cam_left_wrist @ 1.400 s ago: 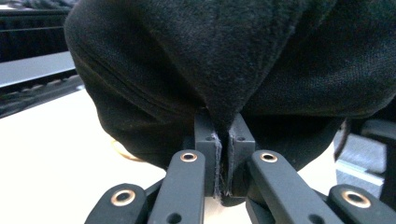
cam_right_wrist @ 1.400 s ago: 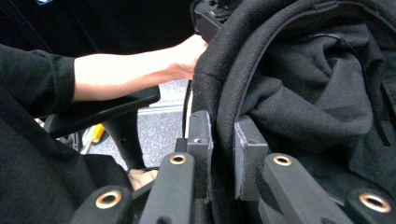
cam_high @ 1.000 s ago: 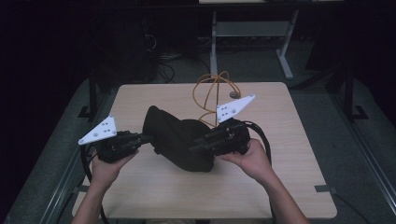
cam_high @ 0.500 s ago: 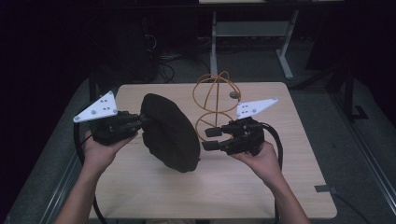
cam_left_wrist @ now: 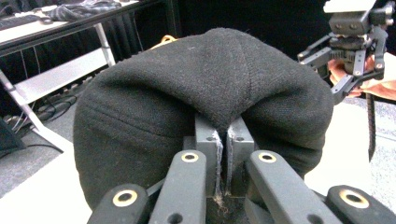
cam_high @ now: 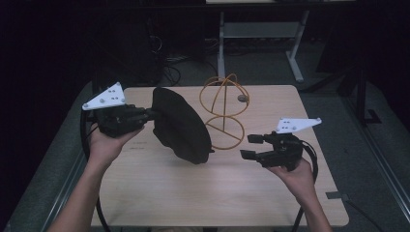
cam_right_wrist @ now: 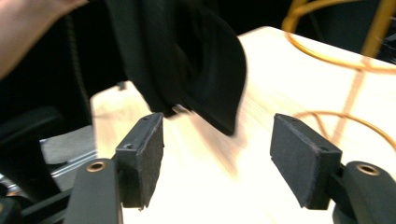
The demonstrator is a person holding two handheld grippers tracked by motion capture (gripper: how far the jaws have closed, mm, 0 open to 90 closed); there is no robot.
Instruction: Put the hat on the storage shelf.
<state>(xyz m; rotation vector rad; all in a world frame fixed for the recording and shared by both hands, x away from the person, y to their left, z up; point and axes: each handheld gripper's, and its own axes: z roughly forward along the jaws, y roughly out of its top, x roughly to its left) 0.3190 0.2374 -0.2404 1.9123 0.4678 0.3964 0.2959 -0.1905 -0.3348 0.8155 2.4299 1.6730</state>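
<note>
Left tongs [cam_left_wrist: 219,154] pinch the black hat [cam_high: 181,125]; right tongs [cam_right_wrist: 224,158] gape wide, seemingly holding nothing.

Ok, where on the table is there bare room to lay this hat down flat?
Bare wood runs along the table's near edge, between the two forearms and below the black hat. The far right corner past the orange wire stand is also free. The middle is crowded: hat, stand, and the open right gripper.
</note>
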